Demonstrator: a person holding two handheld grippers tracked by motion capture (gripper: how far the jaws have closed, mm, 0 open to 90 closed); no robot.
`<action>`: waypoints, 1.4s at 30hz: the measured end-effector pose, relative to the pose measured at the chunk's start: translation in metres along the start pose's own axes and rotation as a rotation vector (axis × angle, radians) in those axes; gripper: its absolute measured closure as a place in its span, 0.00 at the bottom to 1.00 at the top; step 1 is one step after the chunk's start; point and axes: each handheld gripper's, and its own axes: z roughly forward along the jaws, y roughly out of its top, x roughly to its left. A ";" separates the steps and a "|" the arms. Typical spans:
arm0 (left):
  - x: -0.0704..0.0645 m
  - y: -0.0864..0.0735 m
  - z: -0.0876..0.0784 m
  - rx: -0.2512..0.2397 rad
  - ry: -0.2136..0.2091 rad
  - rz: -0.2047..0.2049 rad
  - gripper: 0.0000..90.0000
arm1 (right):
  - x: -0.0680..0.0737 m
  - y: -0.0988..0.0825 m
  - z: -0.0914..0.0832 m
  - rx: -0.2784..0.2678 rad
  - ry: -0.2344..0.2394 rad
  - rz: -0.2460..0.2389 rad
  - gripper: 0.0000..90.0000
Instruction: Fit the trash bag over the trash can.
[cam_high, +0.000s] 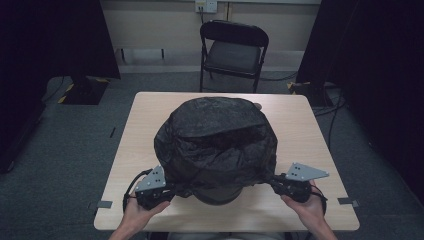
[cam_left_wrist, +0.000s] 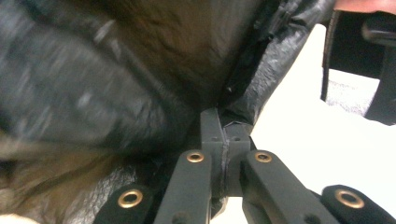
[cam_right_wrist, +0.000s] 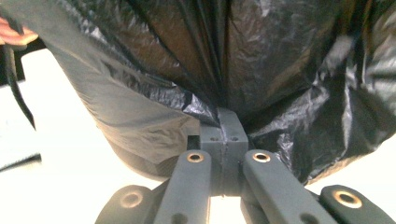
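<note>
Near the table's (cam_high: 150, 107) front edge, the left gripper (cam_high: 172, 190) and right gripper (cam_high: 274, 183) each pinch the hem of the black bag (cam_high: 215, 137) on opposite sides; the bag billows between them over a dark bin (cam_high: 217, 197), its mouth facing down.
</note>
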 end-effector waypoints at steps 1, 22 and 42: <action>0.000 -0.003 0.002 0.009 0.002 -0.002 1.00 | 0.000 -0.003 0.005 0.015 -0.006 -0.006 1.00; -0.008 0.025 -0.062 -0.180 0.067 0.002 0.58 | -0.001 0.013 -0.049 -0.123 -0.040 0.010 0.63; 0.081 0.083 -0.052 -0.302 0.262 -0.150 0.52 | -0.059 0.103 0.011 -0.149 -0.166 0.033 0.60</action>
